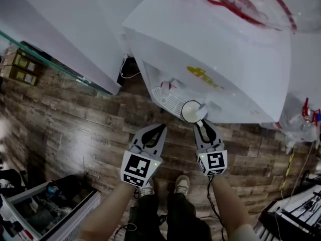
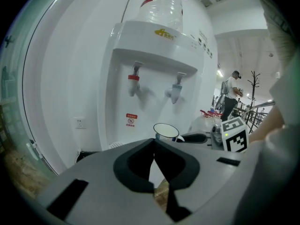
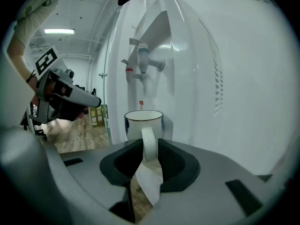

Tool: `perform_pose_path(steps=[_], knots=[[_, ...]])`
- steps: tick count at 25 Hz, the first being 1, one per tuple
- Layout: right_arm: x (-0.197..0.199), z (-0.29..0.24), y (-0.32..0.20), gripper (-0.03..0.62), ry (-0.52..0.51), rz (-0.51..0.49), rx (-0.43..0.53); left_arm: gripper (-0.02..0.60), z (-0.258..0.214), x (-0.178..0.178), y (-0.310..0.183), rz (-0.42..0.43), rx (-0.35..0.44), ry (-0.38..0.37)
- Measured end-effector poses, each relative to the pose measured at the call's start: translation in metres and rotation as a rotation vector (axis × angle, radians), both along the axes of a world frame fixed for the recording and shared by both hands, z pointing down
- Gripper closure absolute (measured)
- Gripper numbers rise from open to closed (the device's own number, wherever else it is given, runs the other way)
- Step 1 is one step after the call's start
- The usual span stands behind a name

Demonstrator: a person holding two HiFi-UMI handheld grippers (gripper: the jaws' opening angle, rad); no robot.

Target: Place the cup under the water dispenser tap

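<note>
While my right gripper is clasping the cup by its handle under the right tap, my left gripper hanging closed and empty, I am judging only set-down and release remaining.

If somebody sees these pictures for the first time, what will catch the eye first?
First the white water dispenser, which fills the left gripper view, with a red tap and a blue tap side by side. Next the white cup below the taps, its handle between the jaws of the right gripper. The left gripper hangs beside it, shut and empty.
</note>
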State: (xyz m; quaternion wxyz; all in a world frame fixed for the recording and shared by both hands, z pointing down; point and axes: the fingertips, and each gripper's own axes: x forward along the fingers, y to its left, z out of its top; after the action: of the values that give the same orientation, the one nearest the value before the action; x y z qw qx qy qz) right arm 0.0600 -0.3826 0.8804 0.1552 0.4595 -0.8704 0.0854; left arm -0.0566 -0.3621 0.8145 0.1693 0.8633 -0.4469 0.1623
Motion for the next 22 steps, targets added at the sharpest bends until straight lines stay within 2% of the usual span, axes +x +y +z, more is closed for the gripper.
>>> perform_pose_path(steps=[6, 10, 12, 17, 22], knots=[[0.001, -0.001, -0.001, 0.467, -0.040, 0.029, -0.046, 0.577, 0.002, 0.004, 0.003, -0.002, -0.029, 0.006], [-0.002, -0.006, 0.003, 0.408, -0.047, 0.023, -0.064, 0.577, 0.001, 0.003, 0.005, -0.003, -0.044, 0.002], [-0.001, -0.012, 0.007, 0.405, -0.042, 0.029, -0.072, 0.577, -0.003, 0.003, 0.008, -0.007, -0.052, 0.002], [0.004, -0.039, 0.021, 0.421, -0.077, 0.058, -0.104, 0.577, -0.025, -0.006, 0.019, -0.020, -0.075, -0.006], [0.004, -0.082, 0.037, 0.480, -0.084, 0.078, -0.127, 0.577, -0.067, -0.011, 0.025, -0.024, -0.069, -0.013]])
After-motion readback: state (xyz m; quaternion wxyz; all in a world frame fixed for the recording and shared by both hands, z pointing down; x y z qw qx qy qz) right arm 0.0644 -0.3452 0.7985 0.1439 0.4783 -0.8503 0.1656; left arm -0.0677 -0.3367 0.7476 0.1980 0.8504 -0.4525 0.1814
